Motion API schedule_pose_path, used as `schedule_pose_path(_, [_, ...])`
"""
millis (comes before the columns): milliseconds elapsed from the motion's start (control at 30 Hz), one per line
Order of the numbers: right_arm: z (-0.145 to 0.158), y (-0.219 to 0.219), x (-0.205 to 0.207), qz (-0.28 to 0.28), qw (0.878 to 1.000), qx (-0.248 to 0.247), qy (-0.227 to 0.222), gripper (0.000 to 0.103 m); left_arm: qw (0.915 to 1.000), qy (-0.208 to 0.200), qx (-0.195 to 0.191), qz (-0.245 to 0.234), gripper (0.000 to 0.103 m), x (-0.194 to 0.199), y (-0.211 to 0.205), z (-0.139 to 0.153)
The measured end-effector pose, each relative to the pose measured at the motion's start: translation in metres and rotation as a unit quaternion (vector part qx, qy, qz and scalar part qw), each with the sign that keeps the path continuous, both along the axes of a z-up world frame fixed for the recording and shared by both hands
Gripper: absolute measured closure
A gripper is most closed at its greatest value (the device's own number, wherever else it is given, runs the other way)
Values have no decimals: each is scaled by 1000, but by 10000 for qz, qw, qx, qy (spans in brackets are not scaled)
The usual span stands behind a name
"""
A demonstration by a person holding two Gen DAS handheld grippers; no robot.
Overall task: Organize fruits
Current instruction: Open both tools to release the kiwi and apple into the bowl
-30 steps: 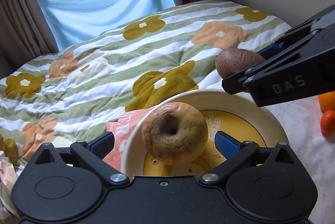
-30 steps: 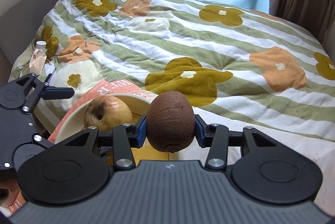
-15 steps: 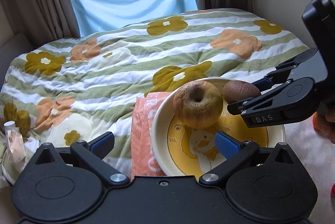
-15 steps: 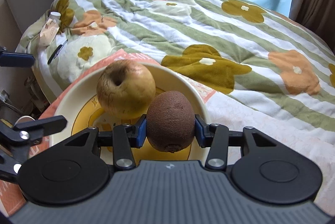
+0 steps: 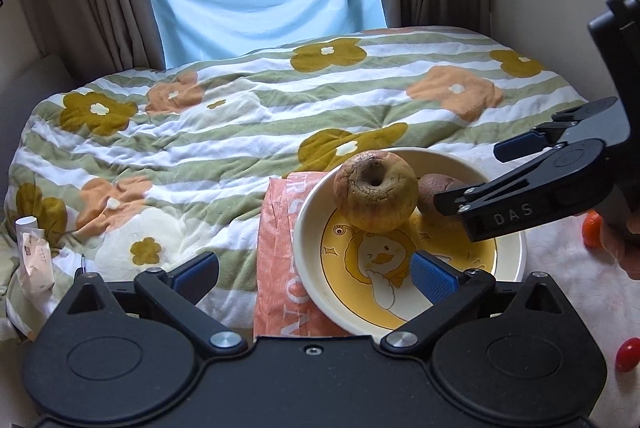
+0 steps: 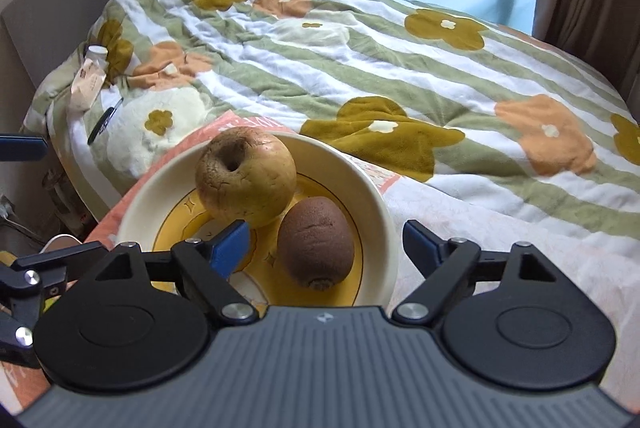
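While hovering low over the cream plate (image 6: 384, 212), holding the right gripper (image 6: 324, 246) with its jaws spread wide and pinching nothing. Leaving the kiwi (image 6: 316, 242) lying in the plate between those jaws, clear of both blue pads, its stem end pointing back toward the gripper body. Showing the apple (image 6: 246, 180) just ahead of the left jaw, sitting in the same plate with its hollow turned upward, close against the kiwi; not being able to tell whether touching.

Holding the left gripper (image 5: 316, 274) open too, jaws set far apart and empty. Looking along it at the plate, lying ahead of the right jaw and filling the right half of the gap. Seeing the apple beyond the jaw tips there, with the kiwi behind it, partly hidden by a finger of the right gripper reaching in from the right.

Showing an orange printed packet (image 5: 276, 252) tucked under the plate's left edge, lying between the left gripper's jaws. Showing a flowered striped blanket (image 5: 240, 132) spreading ahead of both pairs of jaws. Showing a small orange fruit (image 5: 592, 228) and a small red one (image 5: 626, 354) resting on a white cloth (image 5: 560, 260), well outside the left gripper's right jaw. Showing a crumpled white tube (image 5: 34, 256) lying out beyond its left jaw.
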State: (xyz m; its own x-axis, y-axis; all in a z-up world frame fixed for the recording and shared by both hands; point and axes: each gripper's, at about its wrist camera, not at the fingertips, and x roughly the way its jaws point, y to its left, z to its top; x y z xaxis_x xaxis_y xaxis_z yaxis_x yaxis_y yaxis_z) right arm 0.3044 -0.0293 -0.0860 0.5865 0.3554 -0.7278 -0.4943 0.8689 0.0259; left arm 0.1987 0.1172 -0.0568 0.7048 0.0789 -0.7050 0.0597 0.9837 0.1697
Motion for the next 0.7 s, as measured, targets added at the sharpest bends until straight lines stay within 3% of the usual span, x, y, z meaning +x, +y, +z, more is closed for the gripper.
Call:
schedule_pose_path(400, [51, -40, -63, -408, 9989, 175, -175, 4, 9980, -590, -204, -91, 0, -39, -18, 43])
schedule_pose_path(700, [73, -91, -116, -1087, 9933, 152, -359, 4, 9965, -655, -393, -338, 0, -64, -41, 59])
